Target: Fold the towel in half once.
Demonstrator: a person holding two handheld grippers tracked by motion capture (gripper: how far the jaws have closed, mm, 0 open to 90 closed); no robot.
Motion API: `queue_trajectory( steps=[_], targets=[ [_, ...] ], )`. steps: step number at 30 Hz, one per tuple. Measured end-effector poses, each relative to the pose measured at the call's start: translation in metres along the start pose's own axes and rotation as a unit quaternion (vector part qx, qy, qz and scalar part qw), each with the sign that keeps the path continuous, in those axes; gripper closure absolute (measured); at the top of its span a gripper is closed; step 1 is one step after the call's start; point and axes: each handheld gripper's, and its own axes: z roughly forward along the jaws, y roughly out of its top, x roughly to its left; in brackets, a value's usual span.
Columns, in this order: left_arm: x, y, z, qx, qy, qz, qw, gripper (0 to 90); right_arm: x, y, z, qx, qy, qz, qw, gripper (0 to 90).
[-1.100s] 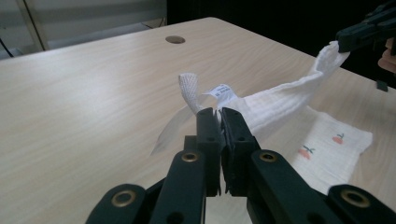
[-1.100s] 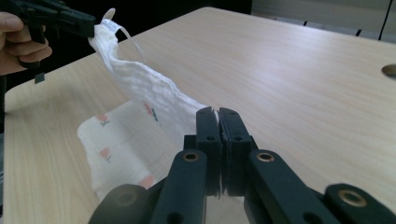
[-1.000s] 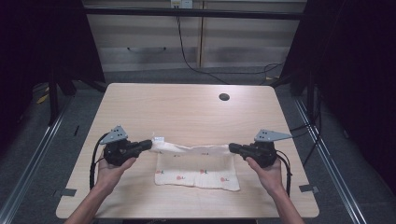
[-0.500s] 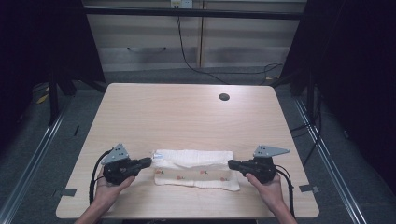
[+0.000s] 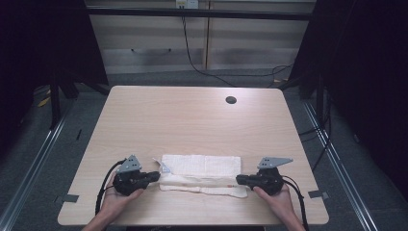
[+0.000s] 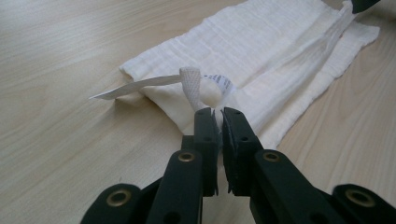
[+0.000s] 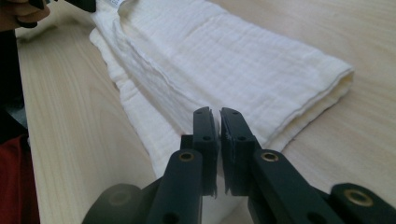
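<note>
A white folded cloth [image 5: 202,172] lies flat near the table's front edge. My left gripper [image 5: 157,176] is at its left end, by a woven loop [image 6: 190,84] and a small label [image 6: 223,84]. Its jaws have just eased a little, and a bit of cloth [image 6: 289,51] still sits pinched between the tips, seen from my left gripper [image 6: 218,113] view. My right gripper [image 5: 239,179] is at the right end. Its jaws have just been opening and stand a slit apart over the cloth's lower layer [image 7: 154,126]; my right gripper [image 7: 218,112] presses nothing that I can see.
The wooden table [image 5: 192,120] has a round cable hole [image 5: 231,100] at the back right. A person's hands [image 5: 120,195] hold both grippers at the front edge. Dark frames and cables stand around the table on the floor.
Both grippers came down and toward the front edge with the cloth's ends. The cloth, stretched in the air a second ago, now lies folded on the table.
</note>
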Motion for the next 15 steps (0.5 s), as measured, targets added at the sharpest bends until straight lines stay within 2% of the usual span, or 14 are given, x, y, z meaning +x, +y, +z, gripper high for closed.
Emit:
queue_trajectory(
  steps=[4,8,12,15],
  targets=[
    [-0.003,0.002,-0.005,-0.021,-0.006,-0.007,0.9998,78.1,0.001,0.001,0.001,0.011,-0.002,-0.01,0.9999,79.7],
    [0.001,0.004,-0.011,-0.041,0.0,-0.018,0.999,73.1,-0.001,0.002,-0.003,-0.002,0.001,-0.003,1.0,77.1],
    [0.007,0.008,-0.022,-0.071,0.007,-0.031,0.997,69.2,0.0,0.005,-0.008,-0.017,0.005,-0.005,0.9998,75.1],
    [0.01,0.012,-0.027,-0.094,0.011,-0.046,0.9944,68.0,-0.001,0.007,-0.009,-0.024,-0.002,0.001,0.9997,71.1]
  ],
)
